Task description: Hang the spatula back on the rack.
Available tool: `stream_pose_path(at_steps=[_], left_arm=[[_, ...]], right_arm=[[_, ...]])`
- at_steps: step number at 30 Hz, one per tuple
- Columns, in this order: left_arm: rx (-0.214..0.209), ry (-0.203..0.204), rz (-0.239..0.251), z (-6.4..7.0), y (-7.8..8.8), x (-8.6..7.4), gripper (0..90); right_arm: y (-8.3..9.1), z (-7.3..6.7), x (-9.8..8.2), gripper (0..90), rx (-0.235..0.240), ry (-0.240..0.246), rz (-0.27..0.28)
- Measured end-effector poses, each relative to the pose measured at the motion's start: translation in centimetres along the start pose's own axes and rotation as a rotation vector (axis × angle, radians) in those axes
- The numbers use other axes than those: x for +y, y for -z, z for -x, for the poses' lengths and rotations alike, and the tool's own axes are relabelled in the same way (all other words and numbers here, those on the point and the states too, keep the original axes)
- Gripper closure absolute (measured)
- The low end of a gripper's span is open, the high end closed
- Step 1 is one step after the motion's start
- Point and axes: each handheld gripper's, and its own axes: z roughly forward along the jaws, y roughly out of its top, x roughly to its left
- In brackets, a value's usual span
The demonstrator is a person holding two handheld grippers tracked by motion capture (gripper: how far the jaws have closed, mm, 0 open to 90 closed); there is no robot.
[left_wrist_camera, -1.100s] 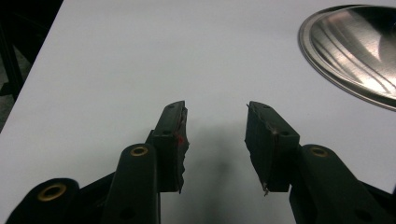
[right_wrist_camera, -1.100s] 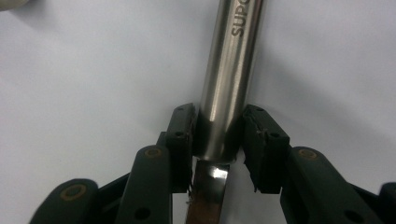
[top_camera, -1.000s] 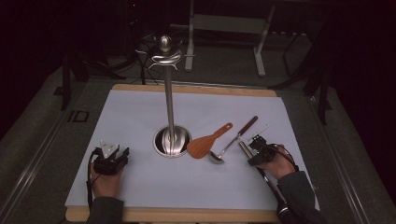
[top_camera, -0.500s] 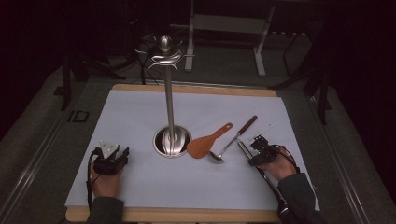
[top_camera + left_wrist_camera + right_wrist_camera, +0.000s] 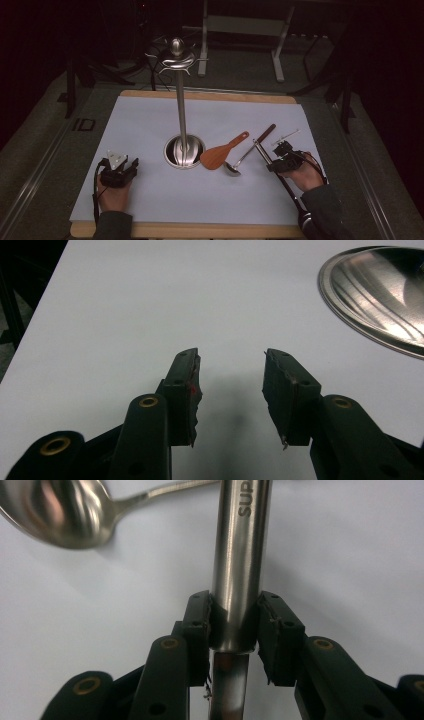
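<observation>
The left gripper [image 5: 230, 370], nearest the person and well to the left of the stand base [image 5: 184, 151], is held with its jaws apart and nothing between them, just above the white sheet [image 5: 150, 200]. To the right of the base, the right gripper [image 5: 234, 605] is clamped on a steel-handled utensil [image 5: 240, 555], the pads pressed against both sides of the round handle. Whether the utensil has cleared the sheet cannot be told. Between it and the base, a ladle [image 5: 247, 152] and a wooden rice paddle [image 5: 220, 155] lie flat, untouched. Farther off, the hooks [image 5: 176, 62] atop the stand are seen bare. Only the first pick-up is judged done; hanging all three utensils appears left.
</observation>
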Motion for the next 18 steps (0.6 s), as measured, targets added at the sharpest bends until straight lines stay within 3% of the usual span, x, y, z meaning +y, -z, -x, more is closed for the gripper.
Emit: stream_pose_path(at_steps=[15,18], left_arm=[[-0.001,0.000,0.003,0.0,0.0,0.0,58.5],[0.000,-0.001,0.003,0.0,0.0,0.0,58.5]], right_arm=[[2.0,-0.5,0.7,68.9,0.022,0.060,0.147],[2.4,-0.7,0.8,68.9,0.058,0.082,0.171]])
